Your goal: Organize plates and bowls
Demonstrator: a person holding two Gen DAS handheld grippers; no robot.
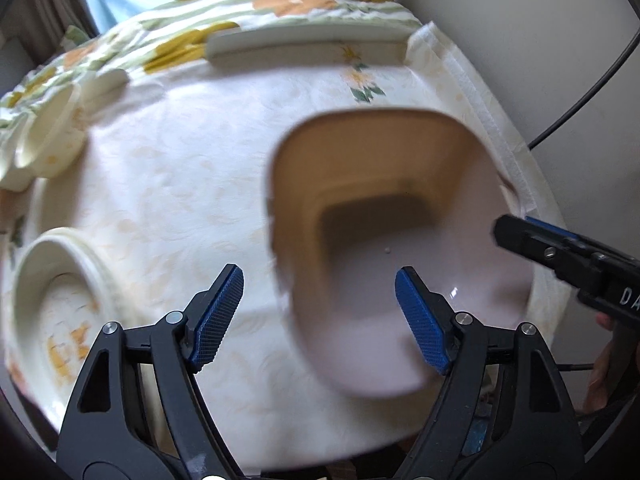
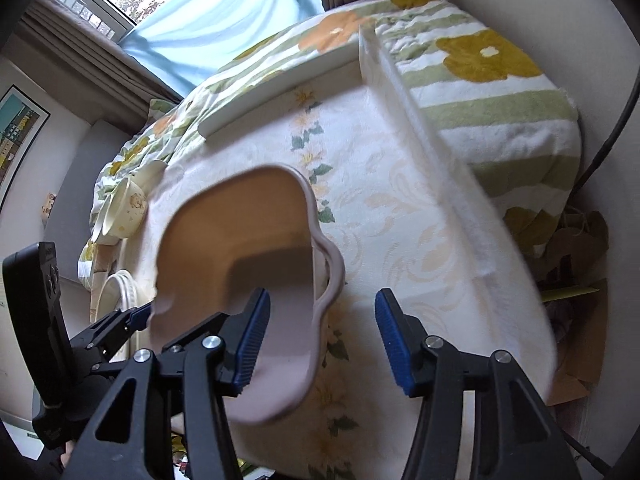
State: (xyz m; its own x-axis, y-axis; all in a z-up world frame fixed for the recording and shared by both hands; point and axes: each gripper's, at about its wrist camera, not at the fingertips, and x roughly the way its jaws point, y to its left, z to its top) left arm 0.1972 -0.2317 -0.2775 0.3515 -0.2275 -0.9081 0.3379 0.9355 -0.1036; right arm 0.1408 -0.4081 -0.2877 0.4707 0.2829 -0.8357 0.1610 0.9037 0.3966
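Observation:
A pale pink rectangular dish (image 1: 380, 184) with scalloped handles sits on the white floral tablecloth (image 1: 180, 200). My left gripper (image 1: 320, 300) hangs open above the dish's left rim, its pads touching nothing. My right gripper (image 1: 516, 232) reaches in at the dish's right side. In the right wrist view the right gripper (image 2: 320, 336) is open over the dish (image 2: 232, 220), whose near handle (image 2: 334, 276) lies just beyond the gap, untouched. The left gripper (image 2: 140, 314) shows at the dish's far side. A cream flowered bowl (image 1: 60, 300) stands at the lower left.
Small cream bowls (image 1: 44, 132) cluster at the table's far left, seen also as a bowl (image 2: 128, 208) above a white ribbed plate (image 2: 116, 296). A flat white dish edge (image 1: 304, 46) lies at the back. A flowered towel (image 2: 500, 92) drapes beyond the table's right edge. A cable (image 1: 600, 80) hangs at right.

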